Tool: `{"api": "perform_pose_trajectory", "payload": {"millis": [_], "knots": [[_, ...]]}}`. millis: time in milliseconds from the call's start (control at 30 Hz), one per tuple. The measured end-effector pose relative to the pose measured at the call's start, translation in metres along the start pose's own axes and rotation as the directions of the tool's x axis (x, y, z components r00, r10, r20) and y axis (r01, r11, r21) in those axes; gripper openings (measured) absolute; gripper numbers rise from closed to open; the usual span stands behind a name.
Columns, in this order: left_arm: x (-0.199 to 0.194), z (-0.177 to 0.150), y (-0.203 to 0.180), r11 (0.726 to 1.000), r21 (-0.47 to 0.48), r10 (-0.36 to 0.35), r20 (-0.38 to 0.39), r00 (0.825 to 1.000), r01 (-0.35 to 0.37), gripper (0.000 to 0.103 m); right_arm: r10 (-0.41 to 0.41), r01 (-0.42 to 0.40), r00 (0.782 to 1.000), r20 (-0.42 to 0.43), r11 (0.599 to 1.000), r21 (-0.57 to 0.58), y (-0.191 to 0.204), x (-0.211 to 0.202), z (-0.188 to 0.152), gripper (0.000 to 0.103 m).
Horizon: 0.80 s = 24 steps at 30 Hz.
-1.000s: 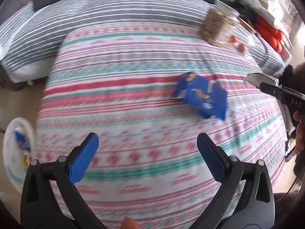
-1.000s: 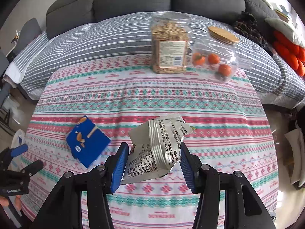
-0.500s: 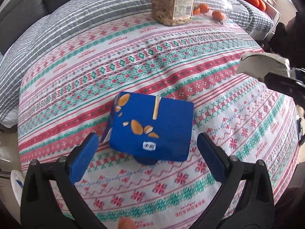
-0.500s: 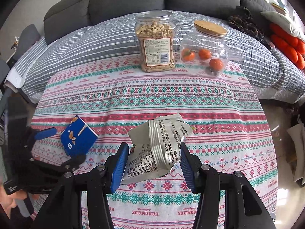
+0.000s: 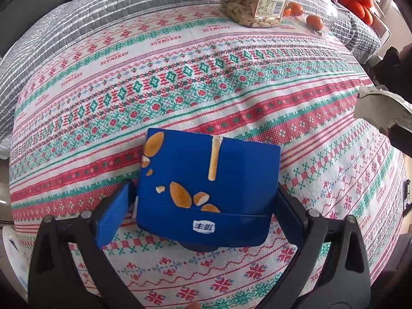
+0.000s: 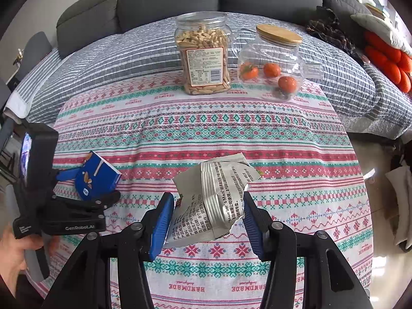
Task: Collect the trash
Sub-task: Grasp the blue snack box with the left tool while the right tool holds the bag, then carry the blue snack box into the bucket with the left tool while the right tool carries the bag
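The left gripper straddles the blue box, which lies on the tablecloth at about 8 o'clock in the right wrist view. Its jaws stand wide and have just been closing a little, with the box between them. The right pad seems to meet the box's side, though that edge is hidden, and a gap shows at the left pad, so the box is not yet clamped.

To grip well, the person should close evenly on the two short sides, low on the box, and keep the fingers steep so the cloth is not pinched. The box looks light and hollow, so a firm squeeze may crush it. That matters little for trash.

The right gripper is about half closed on a crumpled silver wrapper, held clear of the cloth.

At 12 o'clock in the right wrist view a clear jar is nearly full of pale snack pieces. Just beside it, at 1 o'clock, a glass jar with a wooden lid holds three oranges. Neither is trash.
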<state>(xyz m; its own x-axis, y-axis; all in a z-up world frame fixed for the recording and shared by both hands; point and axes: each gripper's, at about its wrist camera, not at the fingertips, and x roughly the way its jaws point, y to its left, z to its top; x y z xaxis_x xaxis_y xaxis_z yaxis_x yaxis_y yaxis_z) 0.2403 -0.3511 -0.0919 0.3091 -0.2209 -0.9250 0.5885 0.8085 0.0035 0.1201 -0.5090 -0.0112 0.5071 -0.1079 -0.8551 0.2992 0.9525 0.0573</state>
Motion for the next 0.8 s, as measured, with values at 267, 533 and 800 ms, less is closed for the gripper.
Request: {"api": "perform_pose_trajectory", "payload": {"millis": [267, 533, 800], "knots": [[-0.035, -0.026, 0.023, 1.0, -0.008, 0.009, 0.072, 0.997, -0.008, 0.093, -0.006, 0.006, 1.0, 0.013, 1.0, -0.004, 0.003, -0.008, -0.003, 0.054], [-0.074, -0.058, 0.051, 0.999, -0.036, 0.014, 0.111, 0.994, -0.01, 0.093, 0.007, -0.006, 0.999, 0.031, 0.999, -0.033, 0.027, -0.019, -0.006, 0.054], [-0.104, -0.093, 0.094, 0.995, -0.095, 0.037, 0.142, 0.989, -0.023, 0.093, 0.045, -0.04, 0.998, 0.043, 0.994, -0.1, 0.078, -0.027, -0.007, 0.054]]}}
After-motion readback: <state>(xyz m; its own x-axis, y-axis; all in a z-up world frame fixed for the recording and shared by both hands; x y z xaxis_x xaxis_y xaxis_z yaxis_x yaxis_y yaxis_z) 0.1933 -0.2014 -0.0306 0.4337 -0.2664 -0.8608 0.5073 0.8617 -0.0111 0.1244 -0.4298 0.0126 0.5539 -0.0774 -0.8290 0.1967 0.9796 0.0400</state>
